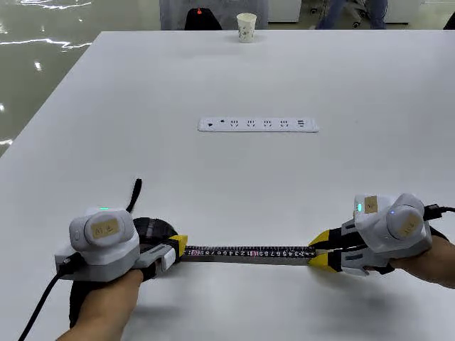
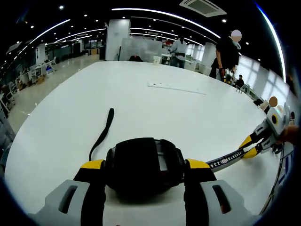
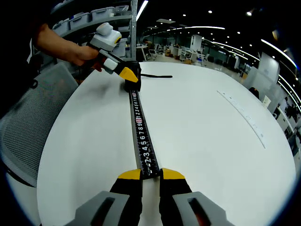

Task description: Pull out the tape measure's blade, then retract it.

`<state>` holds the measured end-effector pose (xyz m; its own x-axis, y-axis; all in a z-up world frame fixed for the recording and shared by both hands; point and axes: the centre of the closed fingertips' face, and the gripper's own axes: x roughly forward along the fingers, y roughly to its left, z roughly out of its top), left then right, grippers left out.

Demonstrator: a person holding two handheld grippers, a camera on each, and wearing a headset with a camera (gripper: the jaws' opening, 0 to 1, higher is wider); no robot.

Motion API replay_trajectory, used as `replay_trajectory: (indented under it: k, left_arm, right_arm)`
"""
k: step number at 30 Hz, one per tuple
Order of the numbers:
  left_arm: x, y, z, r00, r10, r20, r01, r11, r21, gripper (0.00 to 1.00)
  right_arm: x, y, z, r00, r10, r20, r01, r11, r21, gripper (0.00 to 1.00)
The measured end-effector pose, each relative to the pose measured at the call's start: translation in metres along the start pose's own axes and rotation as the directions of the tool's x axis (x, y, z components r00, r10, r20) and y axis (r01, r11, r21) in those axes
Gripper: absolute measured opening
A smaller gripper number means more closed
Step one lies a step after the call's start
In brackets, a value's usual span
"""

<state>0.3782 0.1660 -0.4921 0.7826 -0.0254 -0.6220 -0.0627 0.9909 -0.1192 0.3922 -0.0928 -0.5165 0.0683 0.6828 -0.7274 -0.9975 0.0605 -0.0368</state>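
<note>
Left claw (image 1: 175, 247) is clamped on the tape measure's black case (image 2: 143, 162), one jaw each side. The case sits on the tabletop (image 1: 227, 177) near the front edge, on the person's left. Right claw (image 3: 150, 175) is pinched on the free end of the blade (image 3: 141, 127), jaws nearly together w/ the tip btw them, on the person's right. The blade is out and runs straight from case to right claw, approx parallel to the near edge, numbers up, low ones at the right claw end. It looks taut, no twist; can't tell if it touches the tabletop or hangs just above it

Key relation: the blade's long axis is the line joining the two claws, so the case lies straight along that line from the right claw, to the person's left. The pull looks done or nearly so. Retracting prob. means the right claw riding back along that same line toward the case while the left claw pins the case. Drift off-axis could kink the blade. The strap (image 1: 134, 193) trails behind the case, away from the person and clear of the blade's path. The power strip (image 1: 257, 125) lies well apart, further up the tabletop
</note>
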Motion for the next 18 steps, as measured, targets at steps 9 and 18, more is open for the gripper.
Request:
replay_trajectory:
  k: [9,18]
  left_arm:
    - [0.0006,0.0007,-0.0008,1.0,0.007,-0.007,-0.007,1.0,0.005,0.62]
    - [0.0004,0.0018,-0.0026,0.9995,0.013,-0.028,-0.013,1.0,0.004,0.6]
  right_arm:
    - [-0.0001,0.0001,-0.0011,1.0,-0.001,-0.004,0.001,1.0,0.004,0.09]
    - [0.0,0.001,-0.0018,1.0,-0.001,-0.007,0.001,1.0,0.004,0.08]
